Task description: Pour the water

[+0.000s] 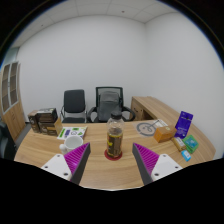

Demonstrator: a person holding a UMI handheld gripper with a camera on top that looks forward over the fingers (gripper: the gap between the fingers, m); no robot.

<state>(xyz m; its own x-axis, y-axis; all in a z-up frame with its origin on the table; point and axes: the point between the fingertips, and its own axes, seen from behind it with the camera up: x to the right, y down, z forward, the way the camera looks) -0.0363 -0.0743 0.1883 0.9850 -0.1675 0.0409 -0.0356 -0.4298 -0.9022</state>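
A clear bottle (114,139) with a dark label and brownish contents stands upright on a red coaster (114,156) on the wooden table (112,172). It stands ahead of my gripper (112,160), roughly in line with the gap between the two fingers. The fingers, with magenta pads (76,157), are spread wide and hold nothing. A white cup (73,143) with a purple inside stands to the left of the bottle, just beyond the left finger.
Two office chairs (106,103) stand behind the table. On the left lie a dark box (43,121) and a green packet (71,132). On the right are a round plate (148,128), a blue box (184,124) and small packets (186,146).
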